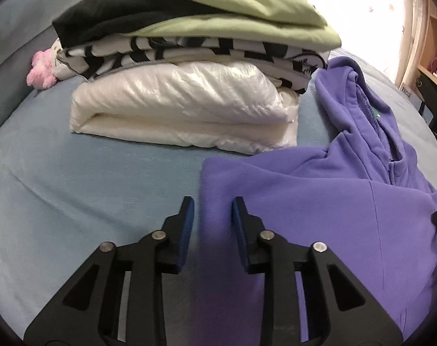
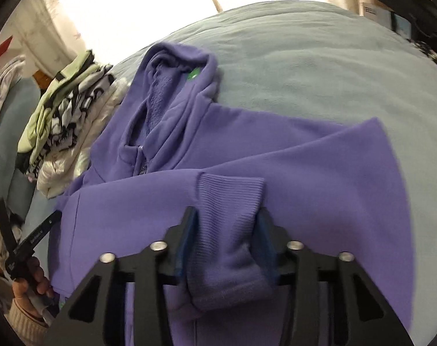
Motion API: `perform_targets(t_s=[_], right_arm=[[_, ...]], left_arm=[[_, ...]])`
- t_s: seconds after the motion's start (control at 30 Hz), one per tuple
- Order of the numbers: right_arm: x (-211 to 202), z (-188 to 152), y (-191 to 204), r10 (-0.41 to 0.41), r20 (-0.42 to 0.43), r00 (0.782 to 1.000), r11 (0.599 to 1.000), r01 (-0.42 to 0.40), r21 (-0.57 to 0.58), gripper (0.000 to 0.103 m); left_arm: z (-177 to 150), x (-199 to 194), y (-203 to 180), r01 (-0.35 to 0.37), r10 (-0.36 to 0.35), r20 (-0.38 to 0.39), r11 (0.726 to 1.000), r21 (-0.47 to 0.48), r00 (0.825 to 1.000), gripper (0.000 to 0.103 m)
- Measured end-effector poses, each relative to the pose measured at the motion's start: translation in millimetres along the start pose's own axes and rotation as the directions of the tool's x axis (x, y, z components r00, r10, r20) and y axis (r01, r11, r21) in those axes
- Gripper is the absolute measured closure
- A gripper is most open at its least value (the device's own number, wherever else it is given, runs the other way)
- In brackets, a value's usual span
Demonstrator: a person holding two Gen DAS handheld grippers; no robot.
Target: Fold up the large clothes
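- The right gripper (image 2: 225, 216) is nearest in its own view. The ribbed cuff (image 2: 230, 193) of a sleeve sits between its two fingers, and the pads press on both sides of it, so it is holding the cuff.
- The left gripper (image 1: 212, 210) hangs over the side edge of the purple hoodie (image 1: 319, 201). A fold of purple cloth runs up between its fingers. The gap is small but can be seen, and the cloth there is blurry, so it is hard to tell if the pads pinch it.
- The hoodie lies flat on the blue bed cover (image 1: 74, 201), with its hood (image 2: 178, 66) at the far end.
- The hoodie looks soft, thick and floppy. It will probably sag and bend where it is not held. The cuff and the side edge seem like good spots to grab, since they are firm.
- Farther back sits a pile of folded clothes (image 1: 189, 57), just beside the hood.
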State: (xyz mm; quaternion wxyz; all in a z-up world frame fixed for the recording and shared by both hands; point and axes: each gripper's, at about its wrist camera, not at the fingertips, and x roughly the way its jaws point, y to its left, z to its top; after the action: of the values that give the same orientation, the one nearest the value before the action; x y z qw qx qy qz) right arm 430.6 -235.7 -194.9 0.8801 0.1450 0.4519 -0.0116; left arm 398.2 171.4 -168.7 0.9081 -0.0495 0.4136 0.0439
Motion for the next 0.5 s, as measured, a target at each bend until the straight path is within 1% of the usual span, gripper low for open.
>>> perform_targets(t_s=[0.07,0.13,0.17,0.23,0.3,0.37,0.47,0.5], right_arm=[[-20.5,-5.8,0.2,-0.008,0.047,0.999,1.0,0.008,-0.016,0.047],[-37.8,-11.2,2.6,0.001,0.089,0.996,0.999,0.003,-0.045,0.047],[-46.9,-14.0,7.2,0.01,0.105,0.994,0.998,-0.003,-0.063,0.047],[-57.0,-19.8,22.7,0.029,0.109,0.994,0.995,-0.018,-0.096,0.047],[-57.2,-25.8,41.3,0.067,0.089,0.994,0.992,-0.057,-0.114,0.047],[-55.0,-34.3,63.7,0.11,0.064,0.992,0.986,-0.101,-0.135,0.047],[-49.7,-55.3,97.2,0.15,0.021,0.988,0.972,-0.144,-0.187,0.047],[-43.5,-61.0,106.3,0.159,-0.001,0.987,0.967,-0.156,-0.201,0.047]], left_arm=[[1.5,-16.0,4.0,-0.033,0.033,0.011,0.999,0.015,0.999,0.077],[2.4,-33.3,0.1,-0.073,0.072,0.039,0.997,0.035,0.997,0.077],[2.5,-42.0,-2.9,-0.068,0.066,0.049,0.997,0.043,0.997,0.077],[0.1,-59.7,-13.0,-0.026,0.023,0.06,0.998,0.053,0.998,0.077],[-3.6,-68.9,-28.7,0.012,-0.014,0.04,0.999,0.048,0.999,0.077],[-11.0,-72.1,-47.8,0.061,-0.061,0.006,0.998,0.031,0.998,0.077],[-28.1,-69.4,-74.5,0.106,-0.106,-0.03,0.994,0.02,0.994,0.077],[-34.2,-66.7,-81.9,0.11,-0.109,-0.038,0.994,0.025,0.993,0.077]])
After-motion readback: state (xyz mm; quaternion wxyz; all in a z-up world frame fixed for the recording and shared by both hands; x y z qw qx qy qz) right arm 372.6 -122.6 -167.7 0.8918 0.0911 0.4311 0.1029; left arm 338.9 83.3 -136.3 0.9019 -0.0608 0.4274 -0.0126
